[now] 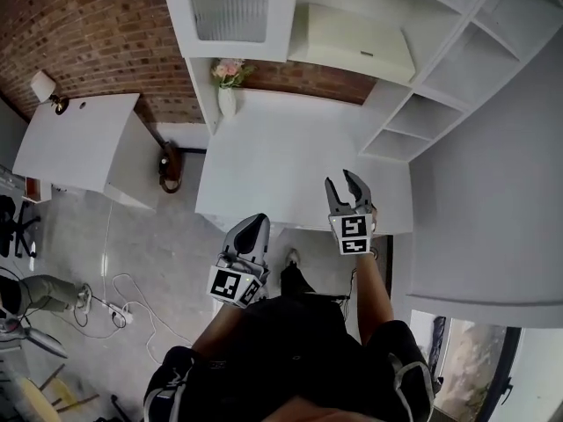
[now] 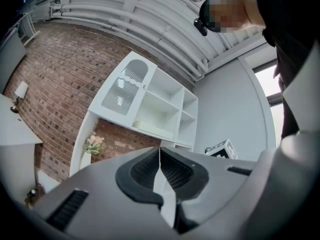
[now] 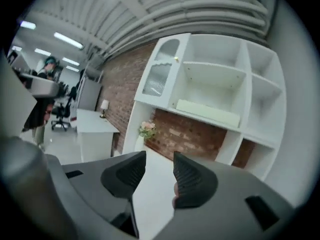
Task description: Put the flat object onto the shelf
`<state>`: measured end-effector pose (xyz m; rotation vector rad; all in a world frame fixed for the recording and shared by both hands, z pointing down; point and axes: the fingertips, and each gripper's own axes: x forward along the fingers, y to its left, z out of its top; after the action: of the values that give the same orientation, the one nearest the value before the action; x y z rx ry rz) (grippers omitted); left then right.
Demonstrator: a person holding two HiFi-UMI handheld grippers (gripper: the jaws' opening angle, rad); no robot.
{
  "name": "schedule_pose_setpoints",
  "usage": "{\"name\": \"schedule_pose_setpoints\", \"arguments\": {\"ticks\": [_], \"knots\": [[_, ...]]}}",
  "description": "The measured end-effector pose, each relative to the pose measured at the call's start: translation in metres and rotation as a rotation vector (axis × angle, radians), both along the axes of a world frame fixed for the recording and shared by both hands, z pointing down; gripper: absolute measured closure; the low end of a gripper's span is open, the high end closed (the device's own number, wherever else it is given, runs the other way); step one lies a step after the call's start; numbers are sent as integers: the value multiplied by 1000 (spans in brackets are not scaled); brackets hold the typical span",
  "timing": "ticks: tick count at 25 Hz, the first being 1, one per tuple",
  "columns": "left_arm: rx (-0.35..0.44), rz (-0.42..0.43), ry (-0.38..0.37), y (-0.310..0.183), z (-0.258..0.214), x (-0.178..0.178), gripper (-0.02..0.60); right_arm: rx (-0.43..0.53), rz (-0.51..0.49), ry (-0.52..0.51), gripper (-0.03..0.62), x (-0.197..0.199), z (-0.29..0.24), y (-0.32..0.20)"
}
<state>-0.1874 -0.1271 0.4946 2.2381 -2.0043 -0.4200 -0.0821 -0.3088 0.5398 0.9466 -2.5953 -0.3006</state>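
A flat, pale cream object [image 1: 352, 42] lies on the middle shelf of the white shelf unit [image 1: 457, 69] above the white desk [image 1: 281, 156]. It also shows in the right gripper view [image 3: 207, 113] and, small, in the left gripper view [image 2: 152, 129]. My right gripper [image 1: 347, 183] hangs over the desk's front edge, far below the shelf. Its jaws stand apart with nothing between them [image 3: 160, 166]. My left gripper [image 1: 255, 227] is lower, just in front of the desk edge. Its pads meet with nothing held [image 2: 160, 159].
A white vase of pink flowers [image 1: 227, 82] stands at the desk's back left against the brick wall. A ribbed-glass cabinet door [image 1: 230, 7] hangs above it. A second white table [image 1: 79, 139] with a lamp [image 1: 44, 86] stands to the left. Cables [image 1: 114, 310] lie on the floor.
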Motion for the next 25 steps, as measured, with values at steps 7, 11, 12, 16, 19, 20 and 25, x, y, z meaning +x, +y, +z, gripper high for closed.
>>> {"name": "schedule_pose_setpoints", "arguments": {"ticks": [7,11,12,16,19,20,25], "knots": [[-19,72,-17,44,7,22,566,-280,157,-263,490,47,31,97],[-14,77,-23,57,6,33,566,-292,183,-324,511,60,22,134],[-11,77,-21,59,5,35,566,-287,180,-334,514,61,19,142],[6,67,-15,61,0,46,566,-266,152,-355,524,67,7,166],[-2,66,-22,57,0,58,566,-260,130,-361,528,73,3,173],[-5,67,-24,54,1,63,566,-262,120,-368,528,75,1,173],[-9,64,-29,42,0,87,566,-259,103,-399,534,95,-7,166]]}}
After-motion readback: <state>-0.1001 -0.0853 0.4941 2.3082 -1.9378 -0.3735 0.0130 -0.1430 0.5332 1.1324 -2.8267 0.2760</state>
